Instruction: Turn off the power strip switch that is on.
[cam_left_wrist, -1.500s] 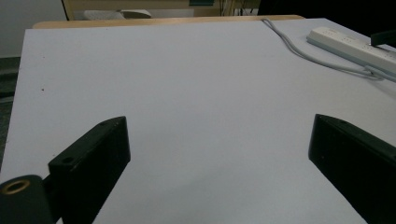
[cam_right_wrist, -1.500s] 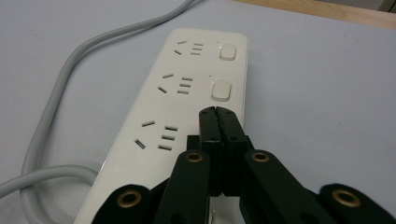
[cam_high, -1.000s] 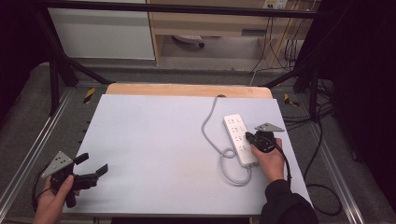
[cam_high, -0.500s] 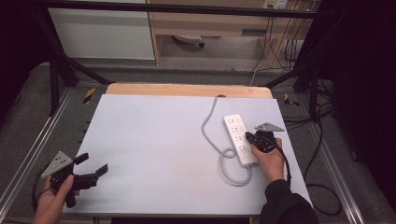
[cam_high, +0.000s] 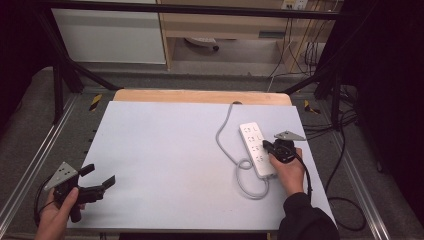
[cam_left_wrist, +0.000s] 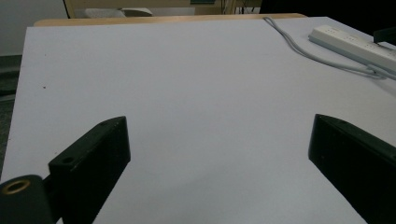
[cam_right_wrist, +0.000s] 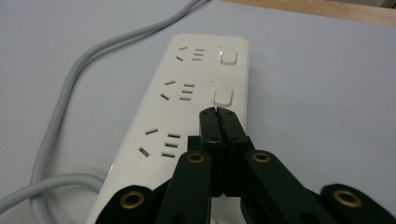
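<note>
White plastic forms the power strip (cam_high: 257, 149), which lies flat on the right half of a pale grey table (cam_high: 165, 150), running lengthwise away from the person. Its grey cable (cam_high: 226, 130) leaves the near end in a small loop, then curves up along the strip's left side toward the wooden far edge of the table. In the right gripper view the strip (cam_right_wrist: 187, 102) shows three sets of socket slots in a row, with two small rocker switches (cam_right_wrist: 222, 95) beside the farther ones. The right hand-held gripper (cam_high: 271, 146) sits over the near part of the strip, held in the person's right hand (cam_high: 289, 171); its two black jaws are pressed together with nothing between them, and their tips (cam_right_wrist: 218, 113) sit at the near edge of the second switch, though actual contact cannot be confirmed. The left hand-held gripper (cam_high: 100, 176) is held low at the table's near left corner, well apart from the strip, with its jaws spread wide and only bare table between them.
</note>
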